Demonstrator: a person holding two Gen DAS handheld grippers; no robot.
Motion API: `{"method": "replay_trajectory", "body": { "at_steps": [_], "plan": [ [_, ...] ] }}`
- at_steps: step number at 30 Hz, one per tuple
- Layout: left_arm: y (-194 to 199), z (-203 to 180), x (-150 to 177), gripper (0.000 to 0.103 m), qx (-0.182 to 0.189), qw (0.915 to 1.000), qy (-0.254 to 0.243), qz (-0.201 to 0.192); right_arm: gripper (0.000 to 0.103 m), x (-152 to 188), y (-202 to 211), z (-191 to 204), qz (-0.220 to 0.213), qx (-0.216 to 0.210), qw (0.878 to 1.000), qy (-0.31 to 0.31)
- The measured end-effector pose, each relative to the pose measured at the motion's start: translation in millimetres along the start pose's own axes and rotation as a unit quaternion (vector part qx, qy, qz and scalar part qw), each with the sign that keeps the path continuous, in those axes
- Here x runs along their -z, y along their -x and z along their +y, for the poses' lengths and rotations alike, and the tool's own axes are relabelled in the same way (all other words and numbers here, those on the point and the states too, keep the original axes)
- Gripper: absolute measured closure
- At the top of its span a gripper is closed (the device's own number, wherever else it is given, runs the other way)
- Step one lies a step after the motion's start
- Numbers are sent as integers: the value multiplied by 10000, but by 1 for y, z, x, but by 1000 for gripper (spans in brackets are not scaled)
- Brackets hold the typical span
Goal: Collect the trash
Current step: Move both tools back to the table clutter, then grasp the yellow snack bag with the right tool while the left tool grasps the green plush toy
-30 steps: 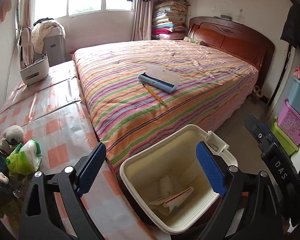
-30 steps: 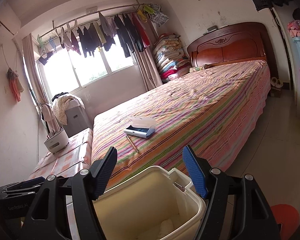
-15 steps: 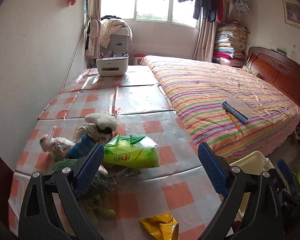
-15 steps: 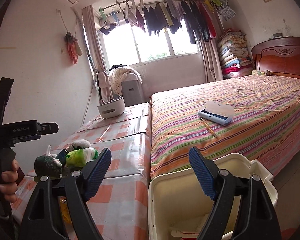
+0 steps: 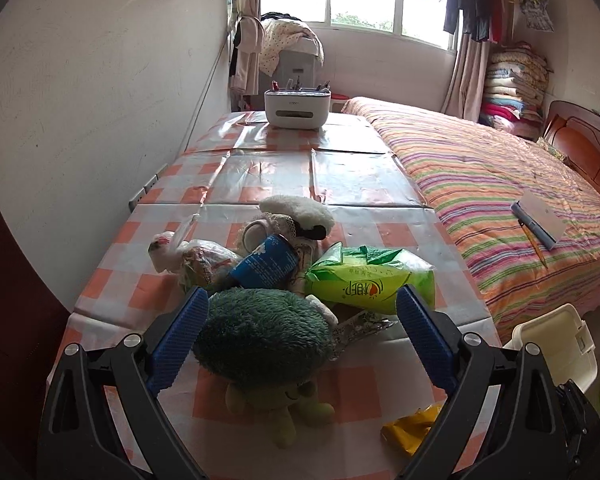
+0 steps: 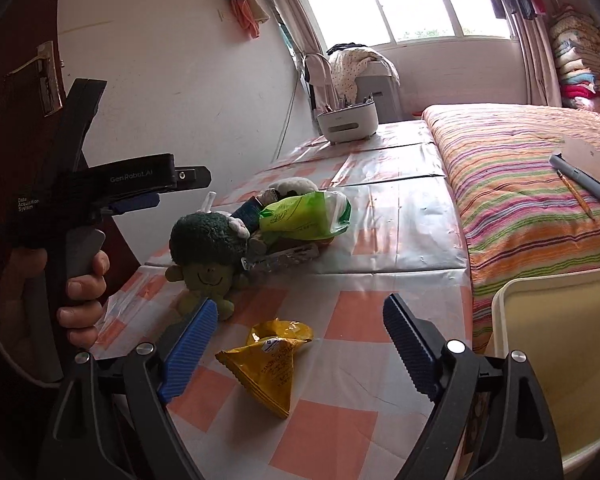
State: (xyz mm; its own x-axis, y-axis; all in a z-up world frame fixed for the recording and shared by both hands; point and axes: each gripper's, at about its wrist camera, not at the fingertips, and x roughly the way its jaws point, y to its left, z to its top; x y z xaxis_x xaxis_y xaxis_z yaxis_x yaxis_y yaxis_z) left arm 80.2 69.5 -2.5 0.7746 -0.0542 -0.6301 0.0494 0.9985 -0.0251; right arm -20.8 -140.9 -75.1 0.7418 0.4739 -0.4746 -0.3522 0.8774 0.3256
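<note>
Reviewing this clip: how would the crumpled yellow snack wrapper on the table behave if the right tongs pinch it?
The yellow wrapper looks creased and collapsed, so probably very light and floppy. Its glossy film may slip between the right tongs, which are open. On the shiny tablecloth it would likely slide rather than roll.

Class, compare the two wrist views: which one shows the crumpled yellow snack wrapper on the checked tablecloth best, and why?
The right wrist view: the yellow wrapper lies whole and unobstructed between the open right hand-held gripper fingers, print visible. The left wrist view shows only part of it, low in frame, cut off by a gripper finger.
</note>
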Motion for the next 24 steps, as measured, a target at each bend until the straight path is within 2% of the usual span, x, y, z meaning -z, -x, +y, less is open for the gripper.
{"method": "replay_trajectory", "body": {
  "at_steps": [4, 12, 15, 16, 18, 19, 21, 24],
  "plan": [
    [-8, 24, 3, 9, -89, 9995, 248, 173, 20, 6, -21, 14, 402, -78, 9991, 133],
    [-33, 56, 14, 9, -321, 9963, 558, 572, 20, 16, -57, 28, 1064, 255, 9931, 414],
    [-38, 62, 16, 9, -102, 9957, 680, 622, 22, 17, -60, 31, 1122, 314, 9919, 507],
    [-38, 61, 16, 9, -95, 9957, 686, 620, 25, 17, -61, 32, 1160, 323, 9913, 531],
    [-38, 57, 16, 9, -70, 9961, 608, 629, 44, 19, -64, 32, 1290, 321, 9895, 570],
    [-39, 55, 16, 9, -33, 9963, 578, 639, 48, 19, -65, 32, 1325, 304, 9891, 572],
    [-40, 48, 16, 9, 96, 9965, 479, 680, 64, 21, -66, 32, 1385, 320, 9879, 613],
    [-49, 37, 19, 9, 209, 9955, 302, 877, 68, 21, -65, 33, 1365, 342, 9879, 648]
  ]
}}
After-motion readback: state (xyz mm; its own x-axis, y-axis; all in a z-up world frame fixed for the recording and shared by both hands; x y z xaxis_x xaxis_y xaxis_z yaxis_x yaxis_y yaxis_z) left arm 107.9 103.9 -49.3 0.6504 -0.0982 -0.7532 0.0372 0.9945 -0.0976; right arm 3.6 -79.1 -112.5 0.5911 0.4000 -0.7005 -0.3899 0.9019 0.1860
